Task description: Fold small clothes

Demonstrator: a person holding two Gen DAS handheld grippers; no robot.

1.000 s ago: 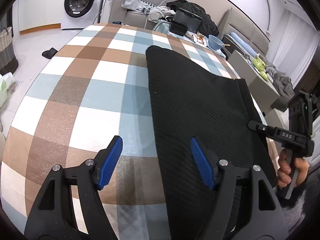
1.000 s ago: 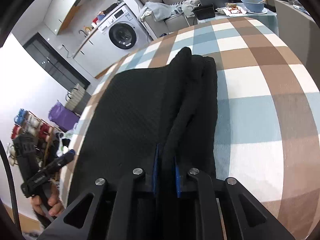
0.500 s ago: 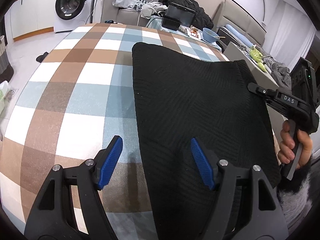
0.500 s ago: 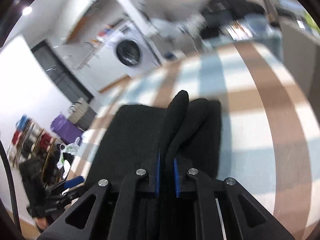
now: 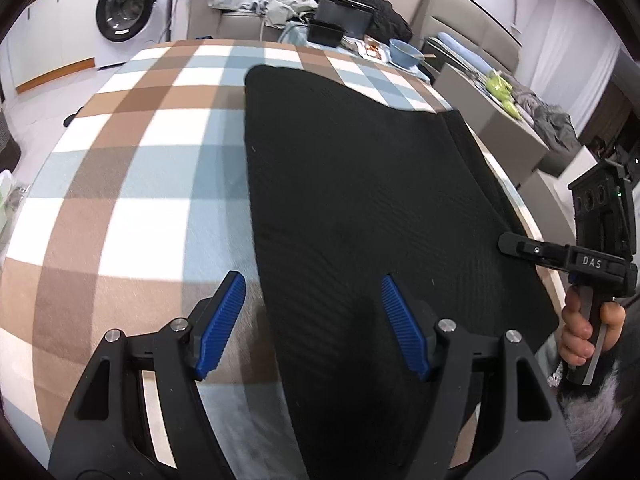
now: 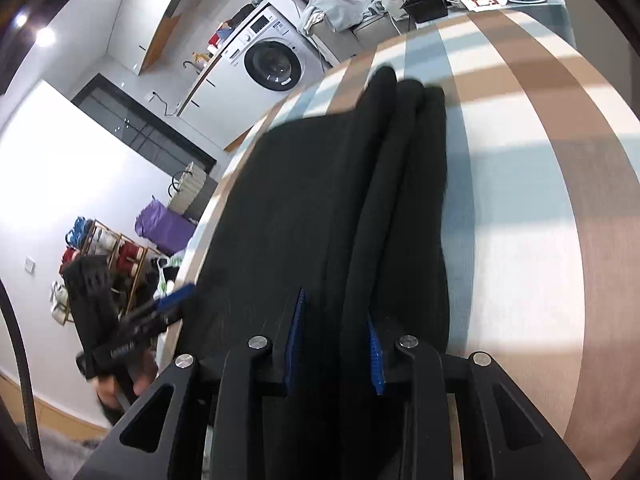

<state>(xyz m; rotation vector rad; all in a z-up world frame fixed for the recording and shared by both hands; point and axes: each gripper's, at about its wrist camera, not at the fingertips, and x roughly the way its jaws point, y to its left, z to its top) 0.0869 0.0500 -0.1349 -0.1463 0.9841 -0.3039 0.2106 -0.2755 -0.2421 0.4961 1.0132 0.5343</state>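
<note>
A black knit garment (image 5: pixel 360 180) lies lengthwise on the checked tablecloth (image 5: pixel 140 160), with its right side folded over into a narrow strip. My left gripper (image 5: pixel 312 320) is open above the garment's near left edge, nothing between its pads. In the left wrist view, a hand holds my right gripper (image 5: pixel 560 256) at the garment's right side. In the right wrist view, my right gripper (image 6: pixel 334 332) is opening its jaws. A raised fold of the black garment (image 6: pixel 300 200) runs between the blue pads, which stand apart. My left gripper (image 6: pixel 160 308) shows blurred at the left table edge.
A blue bowl (image 5: pixel 404 52) and black containers (image 5: pixel 326 32) stand at the table's far end. Beyond them are a sofa with clothes and a washing machine (image 5: pixel 124 12). A shoe rack (image 6: pixel 108 248) and purple bag (image 6: pixel 164 224) stand on the floor to the left.
My right gripper's pads, pinched on the garment's fold before, have come apart. It swung up with the edge and back down. My left gripper shifted slightly over the near left edge.
</note>
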